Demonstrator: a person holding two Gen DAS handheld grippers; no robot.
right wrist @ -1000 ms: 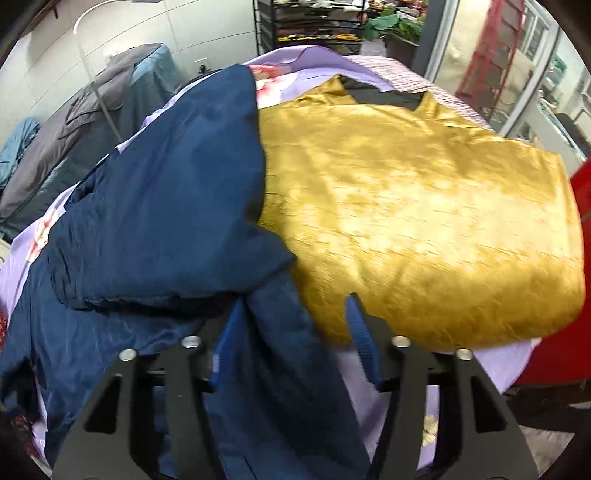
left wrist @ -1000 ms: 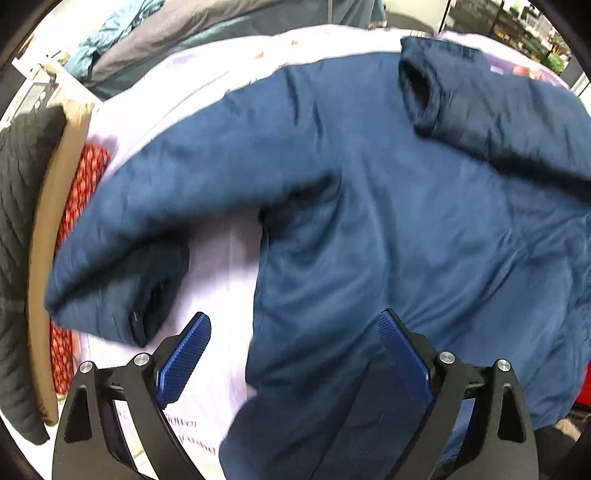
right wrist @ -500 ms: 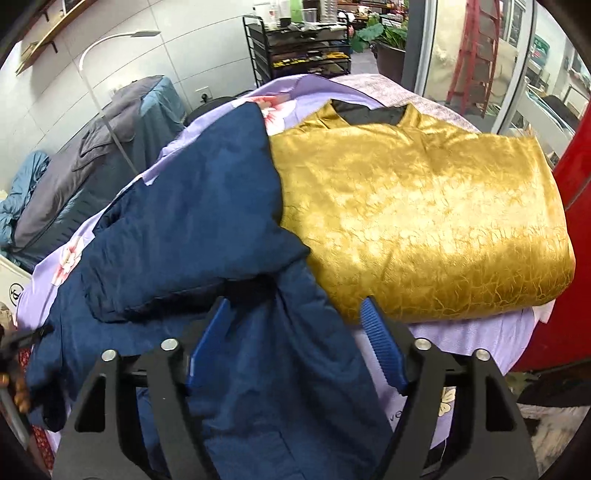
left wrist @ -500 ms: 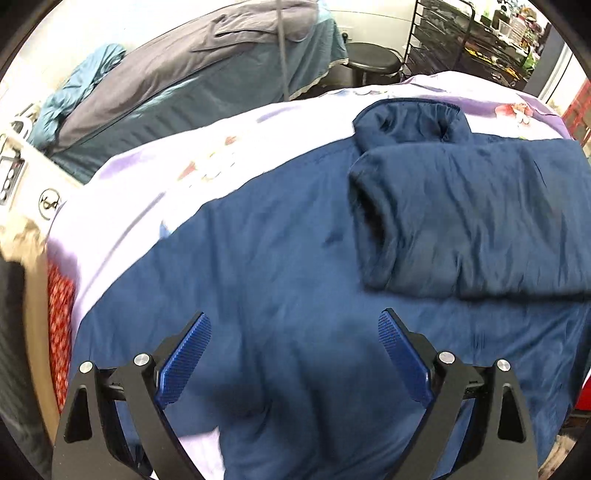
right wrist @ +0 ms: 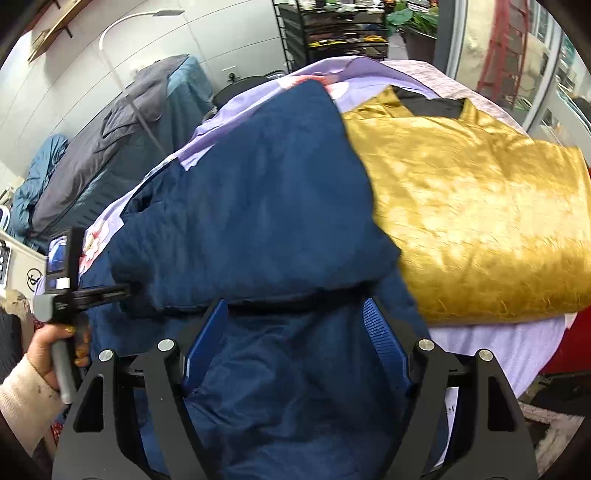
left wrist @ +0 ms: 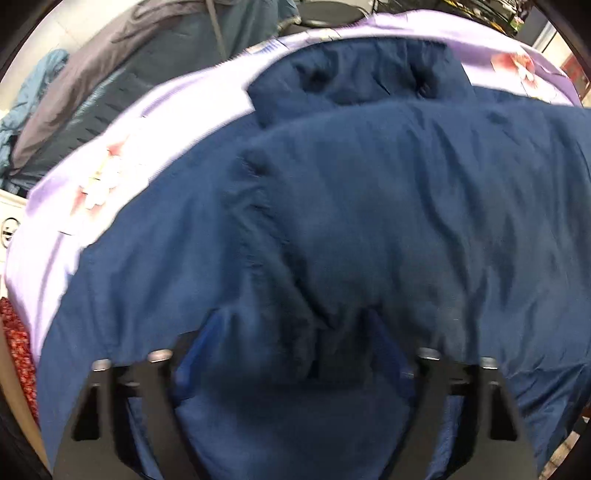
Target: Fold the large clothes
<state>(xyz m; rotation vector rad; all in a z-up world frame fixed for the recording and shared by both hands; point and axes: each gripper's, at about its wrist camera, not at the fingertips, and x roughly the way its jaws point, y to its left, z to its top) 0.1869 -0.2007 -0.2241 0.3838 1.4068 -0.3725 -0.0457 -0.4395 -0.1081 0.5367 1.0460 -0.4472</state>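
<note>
A navy blue padded jacket (left wrist: pixel 369 206) lies spread on a lilac flowered sheet (left wrist: pixel 110 177), with one sleeve folded across its body (right wrist: pixel 251 206). My left gripper (left wrist: pixel 291 332) points down into the jacket. Its jaws are closing, and a bunched ridge of blue fabric fills the gap between the fingers, though the view is blurred. The right wrist view shows this left gripper (right wrist: pixel 122 291) at the sleeve's edge, held by a hand (right wrist: pixel 51 343). My right gripper (right wrist: pixel 293 310) hovers over the jacket's lower part. Its jaws are opening and the pads (right wrist: pixel 373 321) are clear of the cloth.
A folded gold satin garment (right wrist: pixel 480 221) lies on the sheet right of the jacket. Behind the bed stands a couch under grey and teal covers (right wrist: pixel 110 147) and a black shelf rack (right wrist: pixel 332 33). Red patterned cloth (left wrist: pixel 14 339) hangs at the left edge.
My left gripper has travelled across the jacket, sunk into it, and its jaws have narrowed around fabric. My right gripper's jaws have widened and it has drawn back a little.
</note>
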